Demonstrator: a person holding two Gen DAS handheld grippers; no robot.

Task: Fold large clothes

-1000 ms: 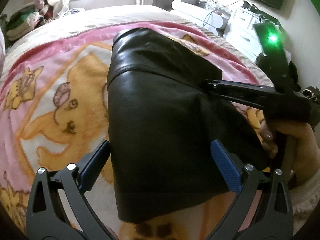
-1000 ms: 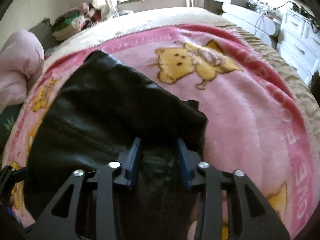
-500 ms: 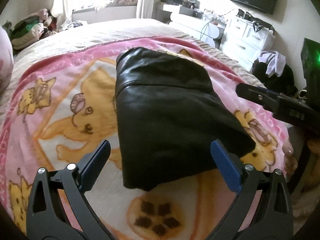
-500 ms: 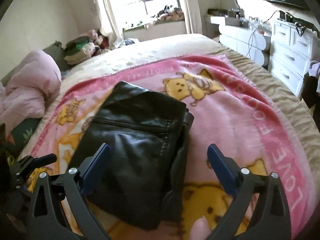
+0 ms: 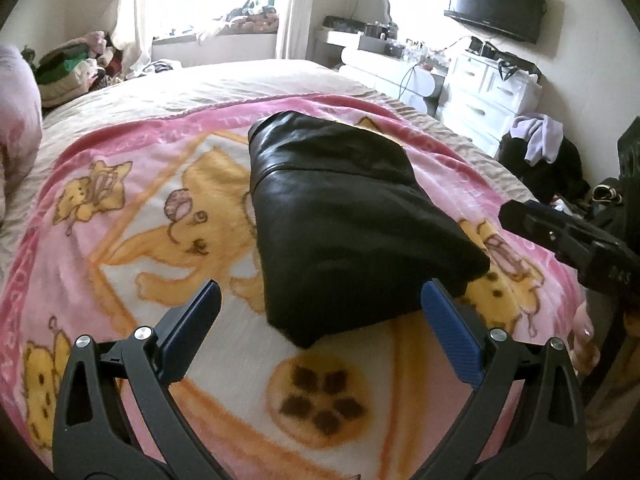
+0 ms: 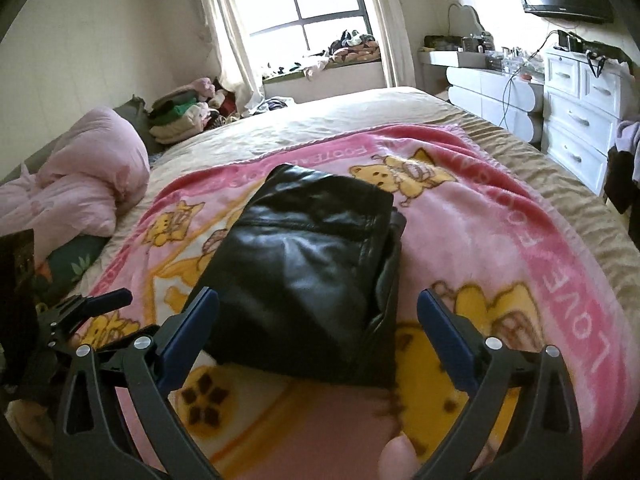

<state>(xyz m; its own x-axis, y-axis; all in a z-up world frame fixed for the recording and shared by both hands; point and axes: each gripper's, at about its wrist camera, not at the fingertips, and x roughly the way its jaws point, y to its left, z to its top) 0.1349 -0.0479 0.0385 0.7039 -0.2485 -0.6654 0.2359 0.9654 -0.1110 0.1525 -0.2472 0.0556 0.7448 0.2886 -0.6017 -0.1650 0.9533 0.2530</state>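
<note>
Folded black leather garment (image 5: 344,216) on blanket (image 5: 160,208), long axis pointing toward window (image 6: 304,4).

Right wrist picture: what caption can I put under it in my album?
Open right tongs above a folded black jacket lying on a pink bear blanket.

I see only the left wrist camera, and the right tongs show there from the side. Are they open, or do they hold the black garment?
Observer: The right tongs are wide open and hold nothing; the black garment lies folded on the blanket.
Operator: Is its right edge neat?
Observer: Not fully; lower layers stick out beyond the top layer there.
Operator: What lies at the bed's left side?
Observer: A pink duvet, with a green leaf-print cushion under it.
</note>
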